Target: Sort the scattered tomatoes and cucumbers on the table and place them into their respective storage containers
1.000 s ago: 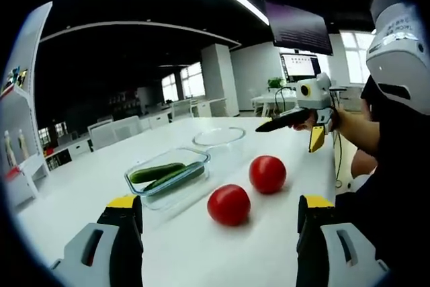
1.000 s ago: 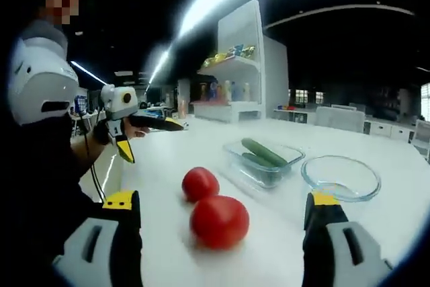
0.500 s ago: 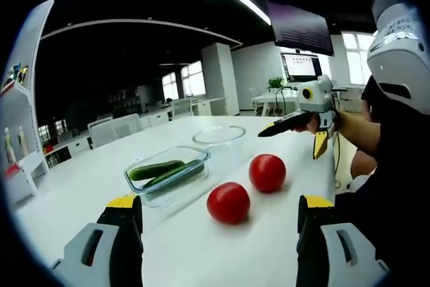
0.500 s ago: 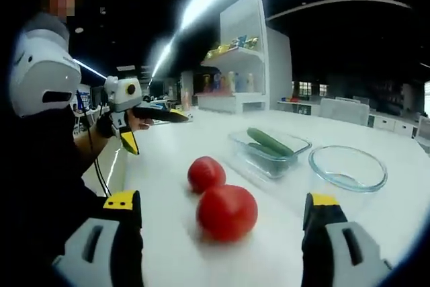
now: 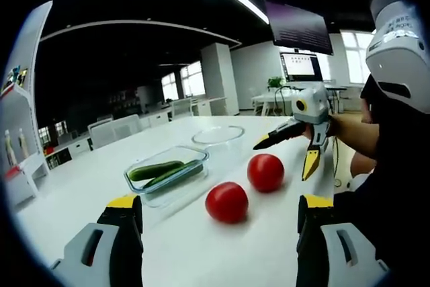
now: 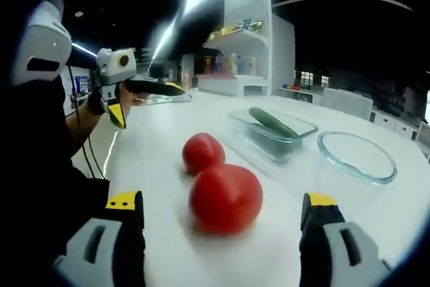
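Observation:
Two red tomatoes lie on the white table (image 5: 201, 247). One tomato (image 5: 227, 202) (image 6: 203, 153) sits ahead of my left gripper (image 5: 220, 201), which is open and holds nothing. The other tomato (image 5: 266, 172) (image 6: 225, 197) looms large just ahead of my right gripper (image 6: 223, 199), between its open jaws' line but untouched. The right gripper (image 5: 283, 159) also shows in the left gripper view, hovering open beside that tomato. A rectangular glass container (image 5: 168, 173) (image 6: 272, 136) holds two cucumbers (image 5: 156, 171) (image 6: 272, 121). An empty round glass bowl (image 5: 218, 136) (image 6: 356, 157) stands beside it.
The left gripper (image 6: 151, 107) hangs open at the left of the right gripper view, held by a person's hand. The person's dark sleeve (image 5: 396, 166) fills the right side. A white shelf unit (image 6: 245, 45) and desks stand beyond the table.
My right gripper has come lower and closer to its tomato, which now looks larger between the jaws. The left gripper and the objects have stayed put.

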Demonstrator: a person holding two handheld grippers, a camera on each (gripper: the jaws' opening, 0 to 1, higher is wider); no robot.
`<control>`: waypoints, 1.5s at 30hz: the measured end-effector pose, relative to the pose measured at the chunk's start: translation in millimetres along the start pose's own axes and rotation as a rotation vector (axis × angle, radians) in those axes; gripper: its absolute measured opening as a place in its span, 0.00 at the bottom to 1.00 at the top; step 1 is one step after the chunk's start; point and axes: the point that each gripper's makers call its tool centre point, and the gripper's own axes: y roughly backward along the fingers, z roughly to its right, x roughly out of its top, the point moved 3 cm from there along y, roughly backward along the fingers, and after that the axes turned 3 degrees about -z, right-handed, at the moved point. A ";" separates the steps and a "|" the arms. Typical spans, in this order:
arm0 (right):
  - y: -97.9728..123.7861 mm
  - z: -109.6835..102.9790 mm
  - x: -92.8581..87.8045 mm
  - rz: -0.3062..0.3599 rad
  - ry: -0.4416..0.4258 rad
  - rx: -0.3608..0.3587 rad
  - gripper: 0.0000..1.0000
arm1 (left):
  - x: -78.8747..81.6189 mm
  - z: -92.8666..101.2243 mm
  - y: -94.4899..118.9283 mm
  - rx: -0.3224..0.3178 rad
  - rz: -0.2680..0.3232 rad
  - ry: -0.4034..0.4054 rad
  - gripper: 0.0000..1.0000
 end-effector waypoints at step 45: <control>-28.3 -0.3 -12.2 -0.011 0.068 -0.051 0.52 | -6.3 7.1 -0.9 -0.011 -0.029 -0.029 0.95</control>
